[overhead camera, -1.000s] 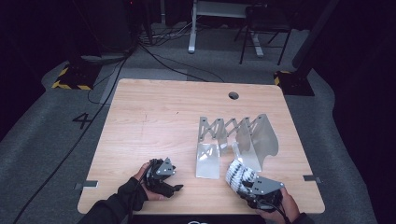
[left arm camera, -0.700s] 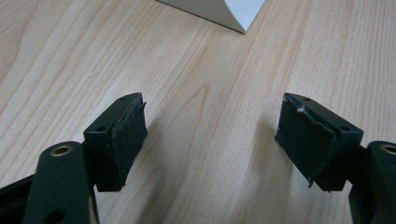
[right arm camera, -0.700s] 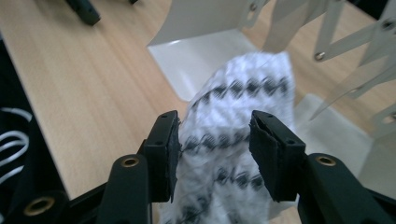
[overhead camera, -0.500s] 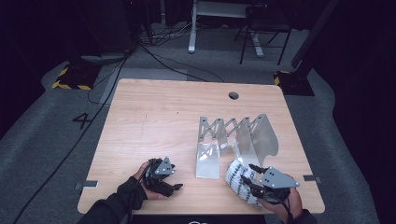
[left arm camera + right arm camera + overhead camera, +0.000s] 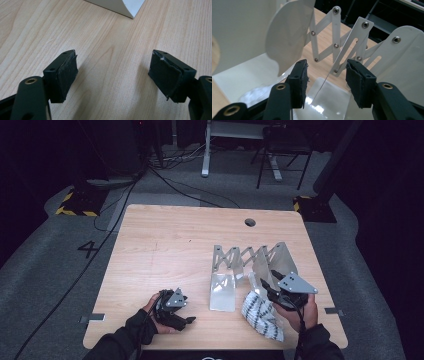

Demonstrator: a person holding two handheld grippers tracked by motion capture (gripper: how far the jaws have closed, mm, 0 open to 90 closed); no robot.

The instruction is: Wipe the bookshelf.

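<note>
Right claw [image 5: 267,285], held in the person's right hand at the near right of the wooden table [image 5: 165,250], has its jaws apart with nothing pressed between them; they have just been opening, and in the right gripper view [image 5: 325,82] the gap between the two black pads frames the thin edge of an upright plate. That plate belongs to a folding metal rack [image 5: 250,262], a row of pale plates joined by a riveted scissor lattice [image 5: 332,37], standing just ahead of the claw and running off to its left. A black-and-white patterned cloth [image 5: 260,315] lies just beside and below the claw, between it and the table's near edge, apparently loose on the wood. Left claw [image 5: 187,320] rests well apart at the near left, jaws wide open over bare wood, as the left gripper view [image 5: 112,82] shows. The main risk looks to be the right claw knocking a plate: the rack is light and hinged, so a push could fold it or slide it. Closing on a plate's thin edge could also slip or tip it. The trailing cable could drag the cloth off the table's edge.
</note>
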